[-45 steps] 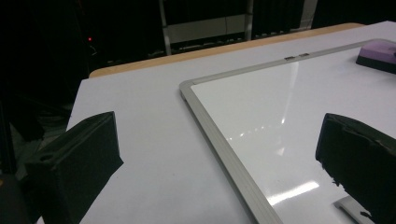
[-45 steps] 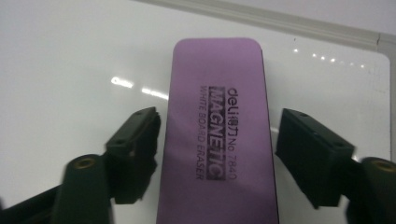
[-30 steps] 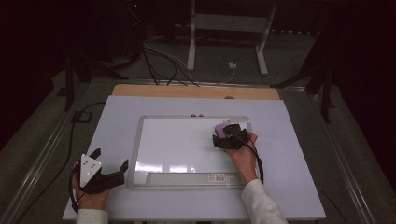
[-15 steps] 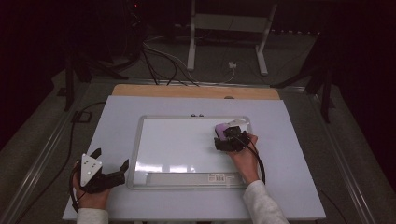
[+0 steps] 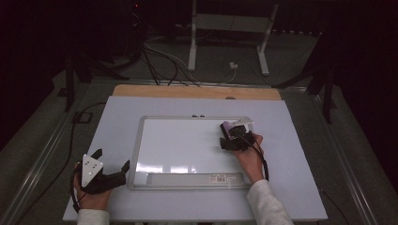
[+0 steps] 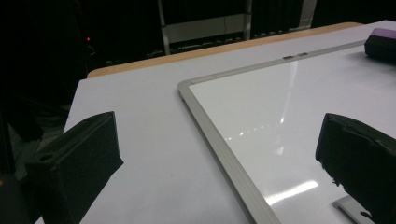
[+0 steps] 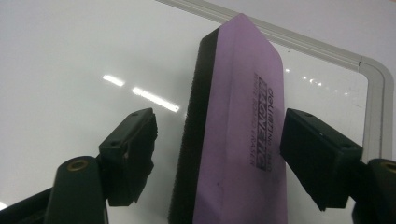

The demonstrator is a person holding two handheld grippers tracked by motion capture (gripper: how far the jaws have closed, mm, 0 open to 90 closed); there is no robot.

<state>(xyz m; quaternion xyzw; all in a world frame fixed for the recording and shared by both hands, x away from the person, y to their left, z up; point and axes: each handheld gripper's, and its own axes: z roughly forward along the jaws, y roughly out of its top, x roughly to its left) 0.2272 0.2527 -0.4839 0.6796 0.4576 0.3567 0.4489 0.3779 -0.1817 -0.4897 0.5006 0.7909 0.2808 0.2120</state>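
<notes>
Little has been shifted since the earlier frames: both hands are found almost where they were, while the jaws of the right tool [image 5: 233, 136] have just been closing around the purple eraser [image 5: 228, 125], which stands between them. From the high view, the eraser is seen lying on the whiteboard [image 5: 183, 145] near its far right corner, with the right tool brought over it; the left tool [image 5: 111, 172] is rested on the counter [image 5: 300, 187] just beside the board's near left corner, its jaws spread and nothing held. From the left gripper view, the left tool's jaws are seen wide apart over the board's frame, and the board's surface is seen to be clean. From the right gripper view, the eraser [image 7: 238, 130] is straddled by the jaws, but a gap is left on each side, so no grip is yet made. The grasp is judged to be under way; lifting and any wiping remain to be done.
</notes>
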